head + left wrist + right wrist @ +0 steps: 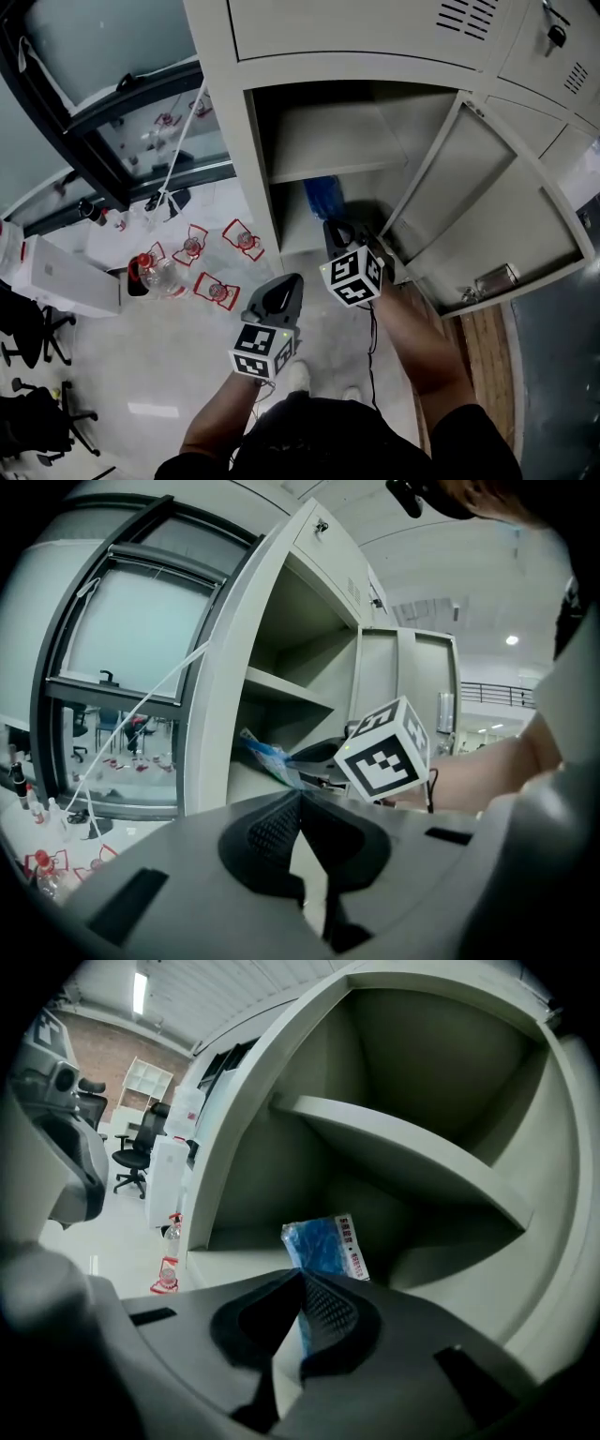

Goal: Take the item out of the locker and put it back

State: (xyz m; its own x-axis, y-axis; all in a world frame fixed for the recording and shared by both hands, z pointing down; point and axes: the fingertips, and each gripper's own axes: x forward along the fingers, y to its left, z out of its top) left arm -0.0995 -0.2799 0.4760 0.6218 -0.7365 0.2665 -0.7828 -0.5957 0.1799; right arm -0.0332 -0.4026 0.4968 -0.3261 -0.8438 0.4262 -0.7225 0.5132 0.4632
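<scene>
Head view, with both gripper views. My right gripper (335, 228) reaches into the open locker (255, 150), in the compartment under its shelf (328, 142). In the right gripper view my right gripper (302, 1275) has its jaws drawn almost fully together. They are clamped on the lower edge of a thin blue packet (324, 1245), and only the packet's thickness keeps the pads apart. The packet stands up from the jaw tips, tilted slightly. Its white printed strip is on the right, and the back corner of the lower compartment is behind it.

From the head view the blue packet (323, 196) shows just past the tips of my right jaws, inside the locker mouth. I cannot tell whether its far end rests on the compartment floor. The locker door (487, 220) hangs wide open to the right of my right arm.

My left gripper (291, 281) is outside the locker, lower and to the left of the right one, above the floor. In the left gripper view my left gripper (300, 795) has its jaws tip to tip with nothing between them. That view also shows the blue packet (265, 756) well ahead of the left jaws, at the front of the lower compartment. My right gripper (317, 756) holds it there, and that gripper's marker cube (384, 750) is nearest the camera.
</scene>
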